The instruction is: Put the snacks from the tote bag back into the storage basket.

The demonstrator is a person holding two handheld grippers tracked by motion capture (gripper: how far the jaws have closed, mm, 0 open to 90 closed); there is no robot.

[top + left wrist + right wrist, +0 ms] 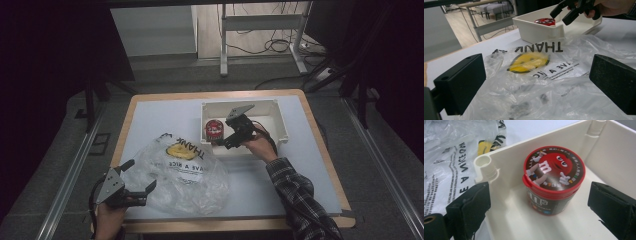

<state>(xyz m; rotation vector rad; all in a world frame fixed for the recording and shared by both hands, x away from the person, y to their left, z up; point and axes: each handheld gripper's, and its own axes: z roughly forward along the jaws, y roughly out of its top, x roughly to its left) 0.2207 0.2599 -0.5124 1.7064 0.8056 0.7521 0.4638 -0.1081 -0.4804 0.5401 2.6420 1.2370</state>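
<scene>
Over on the left, the left gripper (131, 186) hangs spread wide over the near-left edge of the clear plastic bag (177, 172), gripping nothing. Across to the white bin (280, 127): the candy tub (553, 180) stands upright at its left end, red lid up, squarely between the parted jaws of the right gripper (541, 212), plainly the nearer tool, and untouched.
</scene>
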